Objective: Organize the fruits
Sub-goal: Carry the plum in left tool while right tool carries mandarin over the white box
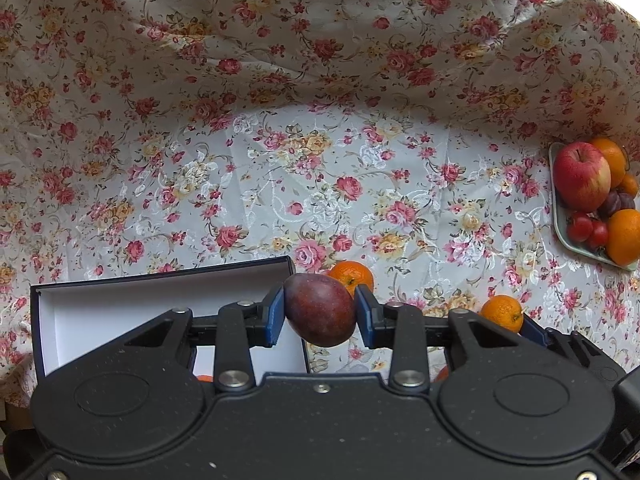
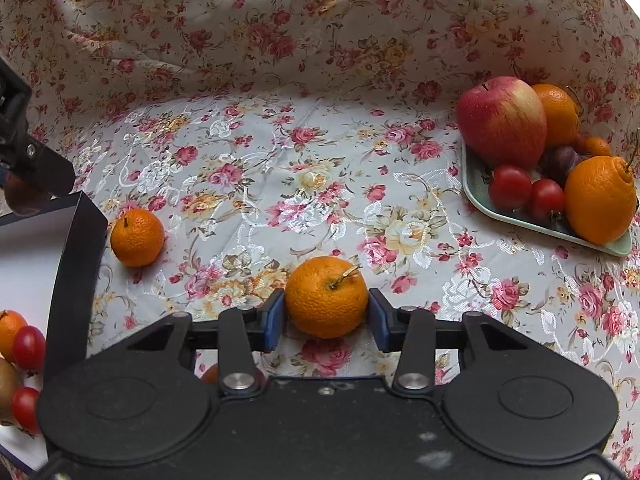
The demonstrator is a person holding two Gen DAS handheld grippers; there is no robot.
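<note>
In the left wrist view the left gripper [image 1: 319,312] clamps a dark plum [image 1: 319,309] above the open box [image 1: 168,312]'s edge, no writing visible; in the right wrist view the right gripper [image 2: 326,312] pinches a mandarin [image 2: 326,297] over the floral cloth [image 2: 320,184], the fruit tray [image 2: 476,188] far right.

Rose-patterned cloth [image 2: 320,184], orange mandarin [image 2: 326,298], dark purple plum [image 1: 319,309], pale green tray [image 2: 476,188].

Dark purple-red plum [image 1: 320,309] pinched between blue jaws above the box's [image 1: 120,312] rim, stemmed mandarin [image 2: 327,297] between jaws, perhaps lifted, another mandarin [image 2: 137,237] on floral tabletop, apple [image 2: 502,120] and oranges on tray [image 2: 476,188].
</note>
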